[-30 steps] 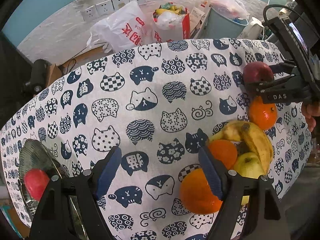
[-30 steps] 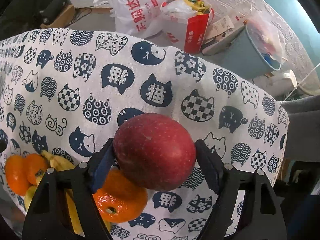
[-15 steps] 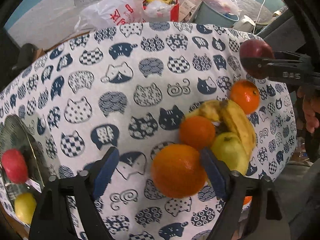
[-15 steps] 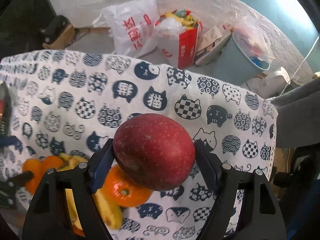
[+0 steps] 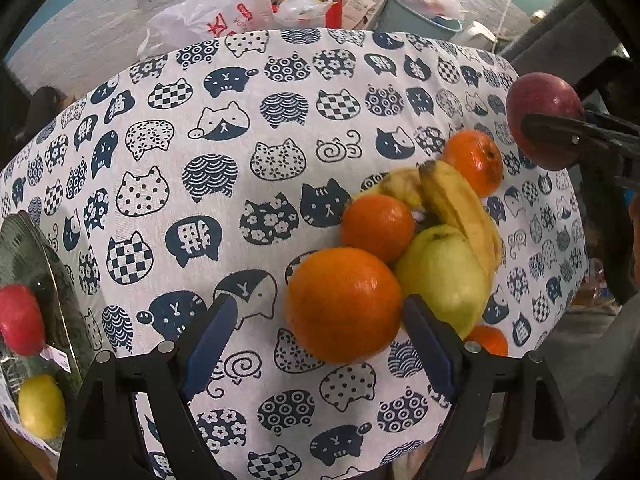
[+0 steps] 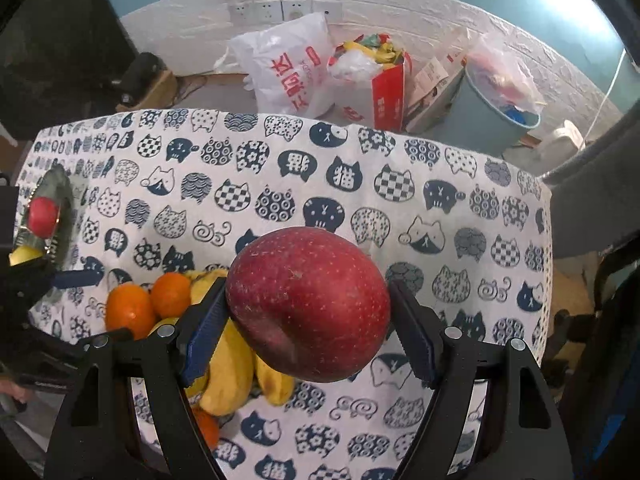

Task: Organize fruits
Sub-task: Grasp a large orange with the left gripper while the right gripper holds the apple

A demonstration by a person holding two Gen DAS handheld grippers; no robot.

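Observation:
My right gripper (image 6: 308, 320) is shut on a dark red apple (image 6: 308, 306) and holds it well above the table; the apple also shows in the left wrist view (image 5: 544, 120). My left gripper (image 5: 320, 328) is open, its jaws on either side of a large orange (image 5: 344, 304) without closing on it. Behind the orange lie a second orange (image 5: 378, 228), a third orange (image 5: 474, 162), bananas (image 5: 460, 208) and a green apple (image 5: 442, 276). A glass plate (image 5: 48, 264) at the left holds a red fruit (image 5: 20, 320) and a lemon (image 5: 42, 406).
The table wears a cat-print cloth (image 5: 248, 160). Behind its far edge stand a white plastic bag (image 6: 288, 68), a red carton (image 6: 380, 88) and a grey bin (image 6: 496, 112). The table edge drops off at the right.
My left gripper has moved forward and right, so the large orange now sits between its open jaws. My right gripper has lifted the red apple higher.

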